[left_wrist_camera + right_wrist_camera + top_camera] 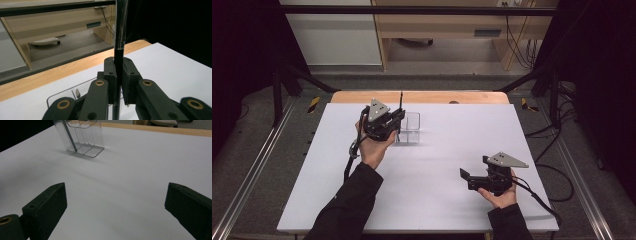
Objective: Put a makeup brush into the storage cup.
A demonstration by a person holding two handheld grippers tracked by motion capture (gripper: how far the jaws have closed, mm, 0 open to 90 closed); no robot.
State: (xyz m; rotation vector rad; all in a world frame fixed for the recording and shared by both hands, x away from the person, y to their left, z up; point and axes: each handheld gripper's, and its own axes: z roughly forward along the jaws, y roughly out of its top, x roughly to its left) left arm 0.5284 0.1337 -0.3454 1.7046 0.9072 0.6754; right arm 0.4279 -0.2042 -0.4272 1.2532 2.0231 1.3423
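Note:
A thin black rod [401, 100] stands upright, and my left gripper [398, 120] is shut on it at the back middle of the white table surface [437, 200]. In the left gripper view the rod [121, 25] runs up between the two pads of that gripper [118, 66]. Just below and beside it is a clear plastic compartment holder [411, 127], whose rim [57, 96] shows under the jaws. A thin grey utensil [70, 140] leans inside the holder [85, 135]. My right gripper [474, 169] rests low at the front right, open [116, 195], with bare table between its jaws.
A wooden table edge [422, 97] runs along the back of the white surface. Beyond it are a light wooden shelf unit [447, 30] and cables [522, 45] on the floor. Metal rails [252, 165] flank the table.

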